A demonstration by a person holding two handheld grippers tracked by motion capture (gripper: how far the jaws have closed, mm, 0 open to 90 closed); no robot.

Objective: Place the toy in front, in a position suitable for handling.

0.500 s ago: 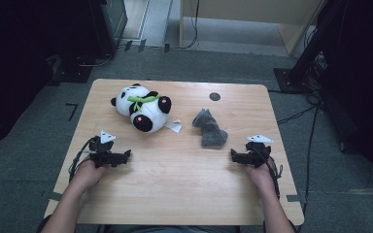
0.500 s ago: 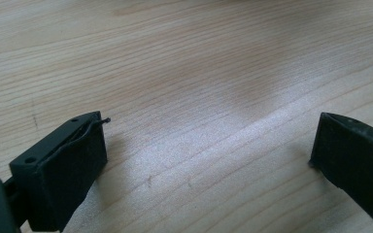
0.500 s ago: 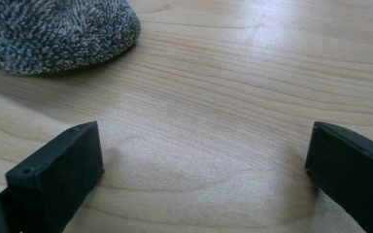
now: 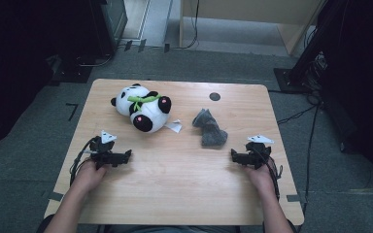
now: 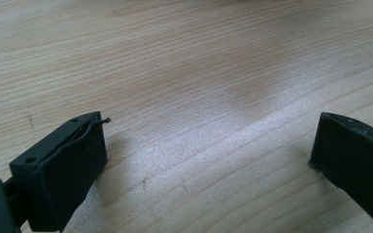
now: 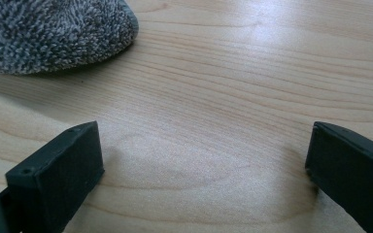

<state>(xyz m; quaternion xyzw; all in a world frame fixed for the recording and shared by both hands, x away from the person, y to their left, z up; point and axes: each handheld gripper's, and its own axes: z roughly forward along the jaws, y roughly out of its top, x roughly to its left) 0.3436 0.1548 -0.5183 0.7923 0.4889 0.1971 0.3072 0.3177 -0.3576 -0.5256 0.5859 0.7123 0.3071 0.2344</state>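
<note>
Both wide apart, empty: left gripper (image 4: 126, 156) resting on pale wooden table (image 4: 184, 194); right gripper (image 4: 235, 156) angled toward crumpled grey terry cloth (image 4: 210, 128), presumably ready for pickup.

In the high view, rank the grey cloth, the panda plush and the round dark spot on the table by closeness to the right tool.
From the right tool, open and empty:
1. grey cloth, just ahead, to its left.
2. round dark spot, near the table's far edge.
3. panda plush, across on the left half.
</note>
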